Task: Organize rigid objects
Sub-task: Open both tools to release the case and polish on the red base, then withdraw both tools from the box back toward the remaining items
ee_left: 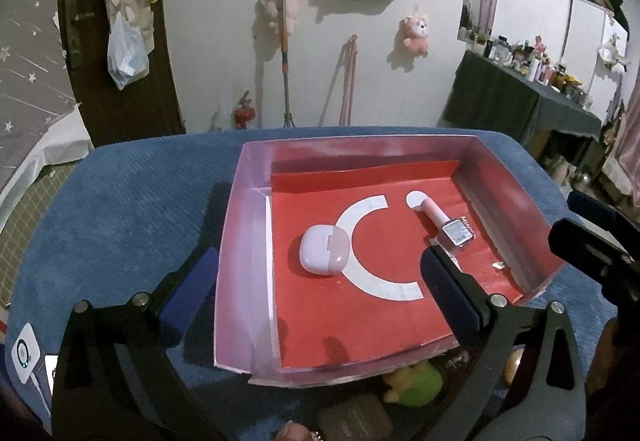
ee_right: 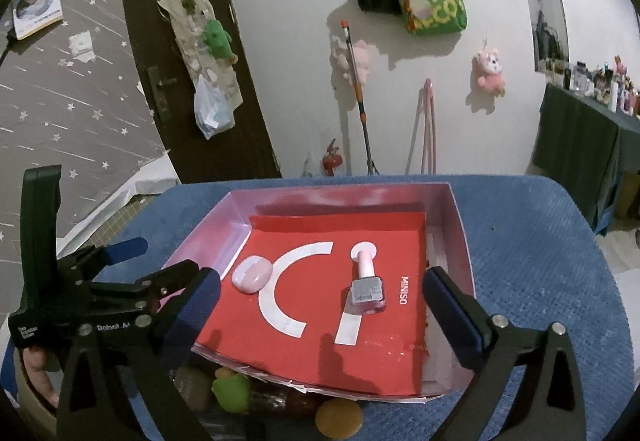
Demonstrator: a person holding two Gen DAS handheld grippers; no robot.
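Observation:
A pink cardboard box with a red liner stands on the blue cloth; it also shows in the right wrist view. Inside lie a pink-and-white earbud case and a pink nail polish bottle on its side. My left gripper is open and empty above the box's near half. My right gripper is open and empty above the box's near edge. The left gripper shows at the left of the right wrist view.
In front of the box lie a green toy, a dark case and a round yellow object. A white device sits at the cloth's left. A cluttered dark table stands at the far right.

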